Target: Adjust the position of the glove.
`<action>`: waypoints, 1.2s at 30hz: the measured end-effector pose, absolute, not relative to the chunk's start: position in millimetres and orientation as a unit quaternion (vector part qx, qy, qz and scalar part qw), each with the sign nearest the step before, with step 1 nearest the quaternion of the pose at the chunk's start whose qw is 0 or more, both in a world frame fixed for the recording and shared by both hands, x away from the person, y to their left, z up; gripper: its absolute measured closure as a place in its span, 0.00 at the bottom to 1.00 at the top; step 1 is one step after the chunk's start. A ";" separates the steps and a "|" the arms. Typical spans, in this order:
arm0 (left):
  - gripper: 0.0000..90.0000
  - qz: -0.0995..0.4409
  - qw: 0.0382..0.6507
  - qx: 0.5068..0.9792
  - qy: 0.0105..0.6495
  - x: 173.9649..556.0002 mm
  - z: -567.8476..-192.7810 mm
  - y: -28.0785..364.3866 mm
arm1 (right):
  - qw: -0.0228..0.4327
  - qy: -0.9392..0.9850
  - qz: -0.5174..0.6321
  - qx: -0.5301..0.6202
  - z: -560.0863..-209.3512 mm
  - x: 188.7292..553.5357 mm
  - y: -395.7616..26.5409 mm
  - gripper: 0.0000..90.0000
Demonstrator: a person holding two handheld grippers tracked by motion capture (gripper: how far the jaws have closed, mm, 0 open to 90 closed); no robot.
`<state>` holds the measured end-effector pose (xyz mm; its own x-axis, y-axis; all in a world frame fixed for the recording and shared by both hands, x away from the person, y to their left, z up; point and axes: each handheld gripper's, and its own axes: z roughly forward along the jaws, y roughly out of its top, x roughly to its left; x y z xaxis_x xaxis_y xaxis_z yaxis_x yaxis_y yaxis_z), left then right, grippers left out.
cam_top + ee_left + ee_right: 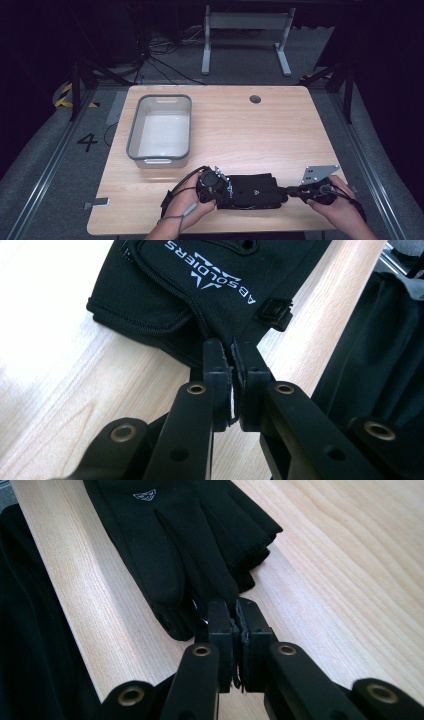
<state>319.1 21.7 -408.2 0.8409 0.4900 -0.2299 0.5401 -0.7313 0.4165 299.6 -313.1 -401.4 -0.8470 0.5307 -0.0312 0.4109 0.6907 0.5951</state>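
A black glove [252, 192] with white lettering lies flat near the table's front edge, cuff to the left and fingers to the right. More black fabric shows beneath it. My left gripper [227, 192] is shut on the cuff's edge; in the left gripper view its jaws [232, 352] pinch the fabric of the glove [200, 285]. From the right, my right gripper [289, 191] is shut on a fingertip of the glove. The right gripper view shows that gripper [235, 610] holding the tip of one finger of the glove [190, 545]. A hand holds each gripper.
A grey plastic bin [132, 135] stands empty at the table's back left. The wooden table [240, 130] has a round cable hole [255, 99] near its far edge. A small grey clip [97, 203] sits at the front left edge. Dark clothing [380, 340] borders the near edge.
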 end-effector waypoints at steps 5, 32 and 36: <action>0.96 -0.054 0.235 0.933 0.269 319.1 -411.0 16.7 | 0.099 0.913 0.295 0.262 -403.9 298.9 -317.8 0.97; 0.81 -0.064 0.274 0.921 0.270 322.3 -395.5 25.8 | 0.086 0.903 0.303 0.292 -412.0 307.2 -329.3 0.88; 0.80 -0.052 0.293 0.916 0.268 326.2 -386.7 22.9 | 0.094 0.895 0.310 0.306 -410.8 308.7 -334.0 0.88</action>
<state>326.2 22.9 -386.7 0.8508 0.4607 -0.2528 0.5219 -0.6850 0.5083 308.7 -334.0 -410.8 -0.7948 0.6065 0.0207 0.4893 0.6202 0.6132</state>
